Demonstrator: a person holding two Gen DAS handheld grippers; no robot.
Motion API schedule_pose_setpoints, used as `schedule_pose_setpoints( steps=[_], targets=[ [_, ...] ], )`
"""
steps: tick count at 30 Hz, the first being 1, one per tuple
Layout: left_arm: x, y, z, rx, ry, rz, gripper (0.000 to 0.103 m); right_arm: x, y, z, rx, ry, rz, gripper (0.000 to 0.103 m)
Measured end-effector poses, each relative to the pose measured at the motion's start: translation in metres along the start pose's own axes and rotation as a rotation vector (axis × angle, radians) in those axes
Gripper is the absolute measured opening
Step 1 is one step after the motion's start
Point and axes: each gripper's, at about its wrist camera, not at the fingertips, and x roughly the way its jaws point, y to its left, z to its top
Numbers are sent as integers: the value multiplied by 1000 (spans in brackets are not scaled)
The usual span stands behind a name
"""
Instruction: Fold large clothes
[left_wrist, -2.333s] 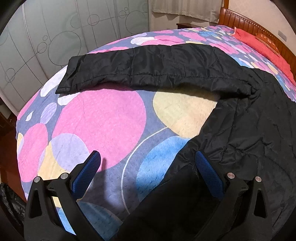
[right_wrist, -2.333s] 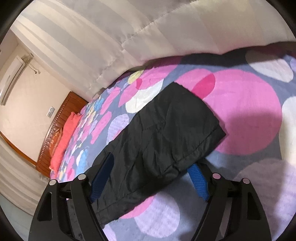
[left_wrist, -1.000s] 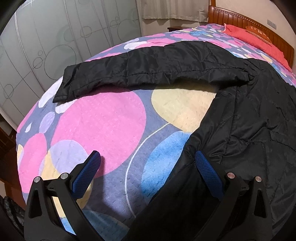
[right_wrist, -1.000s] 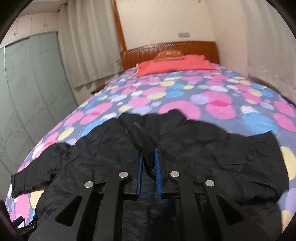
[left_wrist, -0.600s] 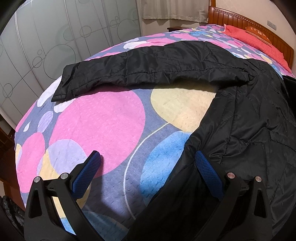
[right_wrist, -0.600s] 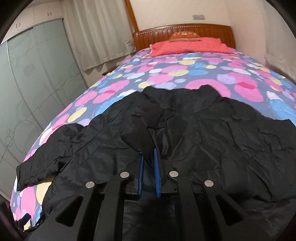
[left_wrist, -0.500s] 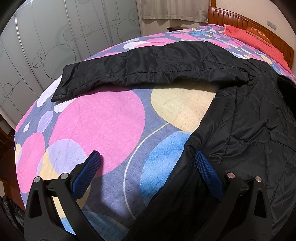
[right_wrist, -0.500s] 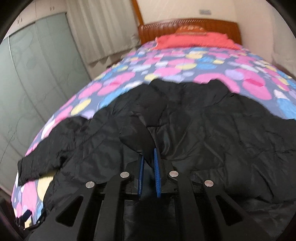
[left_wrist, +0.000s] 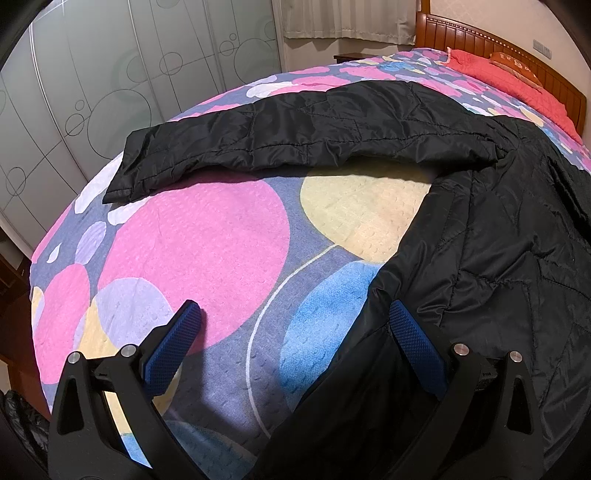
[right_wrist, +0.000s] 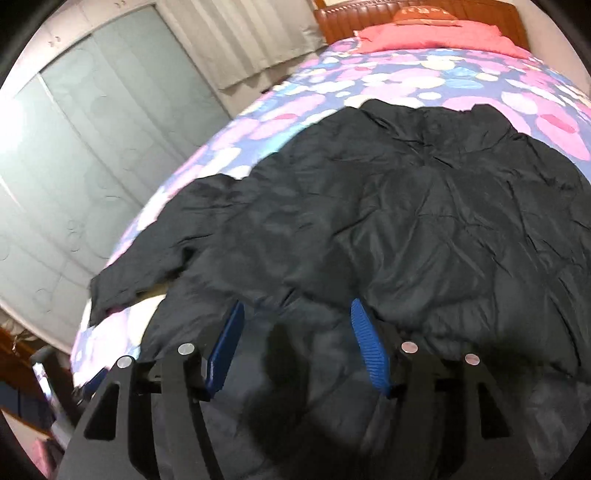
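Now right tongs (right_wrist: 295, 314) just opened, empty, above black jacket (right_wrist: 424, 221).

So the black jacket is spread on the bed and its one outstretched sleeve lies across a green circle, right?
Not green. In the left wrist view the black jacket is spread on the bed, but its outstretched sleeve lies above a pink circle.

Bedroom in a home. Bed (left_wrist: 221, 240) with a bedspread of pink, blue and yellow circles; carved wooden headboard (left_wrist: 480, 40); red pillow (left_wrist: 495, 70) at the head end; frosted sliding wardrobe doors (left_wrist: 110, 92) with circle patterns along one side; pale curtains (left_wrist: 343, 18) on the far wall.
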Motion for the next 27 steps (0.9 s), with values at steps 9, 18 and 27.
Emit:
schedule_pose_setpoints(
  steps=[9,18,27],
  targets=[
    [0,-1,0,3,-2,5,101,-110,-119,15,190,-237,-317,41],
    [0,-4,0,14,-7,19,101,-91,-244,25,351,-157,-572,36],
    [-1,-5,0,21,-10,28,101,-92,-192,27,254,-197,-521,36]
  ],
)
